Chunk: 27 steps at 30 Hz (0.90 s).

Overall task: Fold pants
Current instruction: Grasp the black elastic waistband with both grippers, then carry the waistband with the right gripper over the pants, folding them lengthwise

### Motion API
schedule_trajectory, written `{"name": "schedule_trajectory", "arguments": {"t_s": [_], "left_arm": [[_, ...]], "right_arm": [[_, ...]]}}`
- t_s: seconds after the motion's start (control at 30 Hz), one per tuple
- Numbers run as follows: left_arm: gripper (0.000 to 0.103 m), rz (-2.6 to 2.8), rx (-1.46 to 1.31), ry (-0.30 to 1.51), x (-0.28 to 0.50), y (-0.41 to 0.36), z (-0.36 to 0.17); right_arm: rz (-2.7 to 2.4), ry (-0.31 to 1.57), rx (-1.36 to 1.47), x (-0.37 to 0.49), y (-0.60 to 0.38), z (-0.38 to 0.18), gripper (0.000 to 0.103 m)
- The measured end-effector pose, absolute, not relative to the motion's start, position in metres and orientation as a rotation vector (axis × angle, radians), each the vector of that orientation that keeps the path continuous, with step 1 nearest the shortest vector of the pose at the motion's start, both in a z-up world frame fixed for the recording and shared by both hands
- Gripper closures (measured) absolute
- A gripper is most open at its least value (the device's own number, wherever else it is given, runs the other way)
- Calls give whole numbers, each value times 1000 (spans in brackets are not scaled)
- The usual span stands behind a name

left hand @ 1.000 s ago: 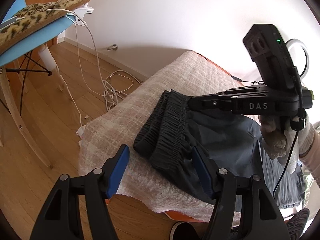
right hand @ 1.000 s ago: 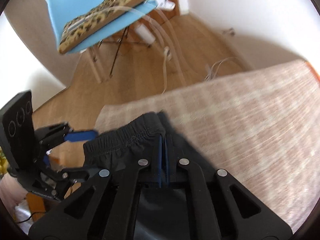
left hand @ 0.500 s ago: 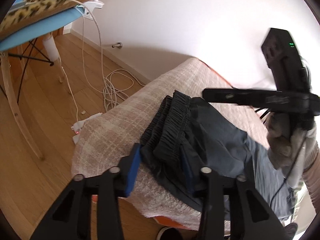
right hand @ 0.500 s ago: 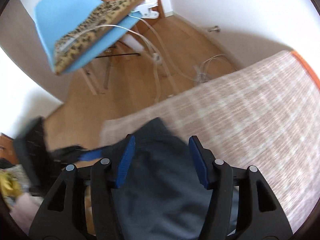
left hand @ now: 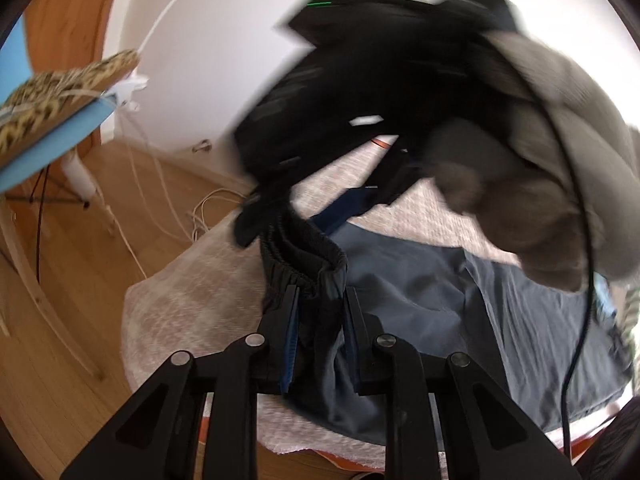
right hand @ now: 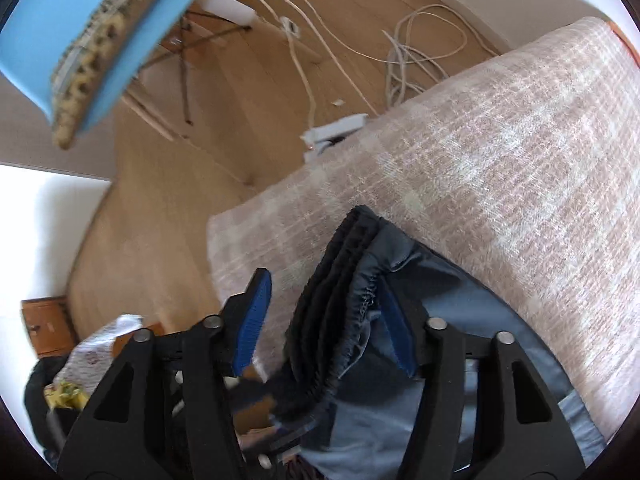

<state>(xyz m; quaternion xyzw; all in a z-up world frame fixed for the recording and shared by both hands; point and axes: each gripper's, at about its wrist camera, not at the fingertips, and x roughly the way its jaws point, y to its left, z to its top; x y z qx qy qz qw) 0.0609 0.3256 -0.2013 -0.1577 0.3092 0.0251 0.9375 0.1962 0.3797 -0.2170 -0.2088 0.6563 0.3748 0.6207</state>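
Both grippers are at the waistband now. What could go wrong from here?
1. The left gripper, jaws just closing, pinches a bunched clump of the waistband; it may hold only some layers, so the fold skews.
2. The right gripper, jaws closing too, straddles the stacked waistband without pressing it; it may catch only the top layers.
3. The pants lie near the towel's edge and could slide off.

You see bright, soft daylight and a washed-out white wall [left hand: 224,60]. The right gripper [left hand: 332,208] smears with motion blur up close, and fisheye bends and darkens both frames' edges.
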Motion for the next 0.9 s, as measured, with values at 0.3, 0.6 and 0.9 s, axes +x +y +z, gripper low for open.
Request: {"name": "schedule_trajectory", "arguments": {"t_s": [0.3, 0.6, 0.9], "left_arm": [[66, 209, -287, 609, 49, 324, -206], [68, 124, -513, 624, 56, 357, -225], [92, 18, -363, 584, 63, 323, -205]], "right_arm": [[846, 1490, -404, 200, 362, -214, 77], [879, 1518, -350, 206, 348, -211, 70], [859, 1534, -433, 205, 337, -195, 56]]}}
